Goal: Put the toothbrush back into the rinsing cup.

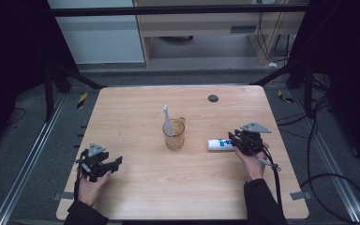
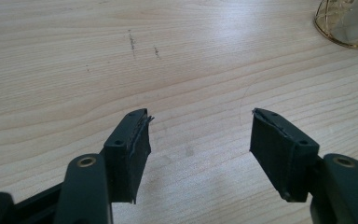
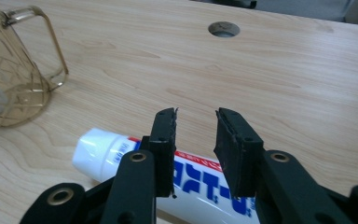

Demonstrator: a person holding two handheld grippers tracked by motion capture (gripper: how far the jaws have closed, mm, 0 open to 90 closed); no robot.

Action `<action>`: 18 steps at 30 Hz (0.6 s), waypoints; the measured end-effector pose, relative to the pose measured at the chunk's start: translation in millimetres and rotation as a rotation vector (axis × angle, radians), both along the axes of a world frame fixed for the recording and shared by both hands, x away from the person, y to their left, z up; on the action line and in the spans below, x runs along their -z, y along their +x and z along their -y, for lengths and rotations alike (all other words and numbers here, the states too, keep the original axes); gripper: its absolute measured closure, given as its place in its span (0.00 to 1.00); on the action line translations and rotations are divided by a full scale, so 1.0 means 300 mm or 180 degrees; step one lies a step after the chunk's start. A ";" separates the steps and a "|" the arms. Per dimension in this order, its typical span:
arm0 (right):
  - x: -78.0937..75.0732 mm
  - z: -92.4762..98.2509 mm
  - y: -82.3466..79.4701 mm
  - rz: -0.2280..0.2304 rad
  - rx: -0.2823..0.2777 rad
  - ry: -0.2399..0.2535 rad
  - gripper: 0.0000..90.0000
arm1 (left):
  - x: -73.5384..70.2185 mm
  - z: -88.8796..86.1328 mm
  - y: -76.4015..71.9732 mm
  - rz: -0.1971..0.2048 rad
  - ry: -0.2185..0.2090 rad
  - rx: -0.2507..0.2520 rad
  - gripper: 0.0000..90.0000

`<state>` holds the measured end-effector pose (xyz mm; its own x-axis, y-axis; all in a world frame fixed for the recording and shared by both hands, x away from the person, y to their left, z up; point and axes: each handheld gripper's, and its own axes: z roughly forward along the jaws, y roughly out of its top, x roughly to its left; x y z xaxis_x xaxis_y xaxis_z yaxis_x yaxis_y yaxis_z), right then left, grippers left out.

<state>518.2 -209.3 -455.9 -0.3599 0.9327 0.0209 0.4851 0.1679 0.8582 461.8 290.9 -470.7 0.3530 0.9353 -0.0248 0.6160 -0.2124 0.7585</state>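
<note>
Since the right gripper (image 3: pixel 196 140) straddles the toothpaste tube (image 3: pixel 205 182) with jaws not clearly pinching yet, centre on the tube, squeeze gently; left gripper (image 2: pixel 198 140) open, idle; cup (image 1: pixel 174 135) nearby.

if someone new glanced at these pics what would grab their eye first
Probably the see-through amber cup at the middle of the wooden table, with a white toothbrush standing in it. Next, the white toothpaste tube lying flat to the cup's right, with the right gripper over it, its jaws straddling the tube.
</note>
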 end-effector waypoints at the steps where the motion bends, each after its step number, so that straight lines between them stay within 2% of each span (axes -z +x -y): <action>1: -0.002 -0.011 0.004 0.0006 -0.0004 0.0035 0.78 | 0.000 0.001 0.000 0.0006 -0.0007 -0.0004 0.41; 3: -0.002 -0.030 0.014 -0.0009 -0.0011 0.0095 0.81 | -0.001 0.001 -0.001 0.0008 -0.0009 -0.0007 0.41; 5: -0.002 -0.053 0.026 -0.0017 0.0006 0.0051 0.84 | -0.001 0.000 -0.001 0.0009 -0.0010 -0.0012 0.41; 10: 0.007 -0.098 0.056 0.0012 0.0069 0.0076 0.90 | -0.001 -0.001 -0.001 0.0014 -0.0025 -0.0022 0.41; 12: 0.018 -0.113 0.069 -0.0028 0.0071 0.0127 0.94 | -0.001 -0.001 -0.001 0.0014 -0.0023 -0.0020 0.41; 18: 0.059 -0.145 0.100 -0.0159 0.0084 0.0101 0.98 | 0.000 -0.001 0.000 0.0009 -0.0019 -0.0016 0.41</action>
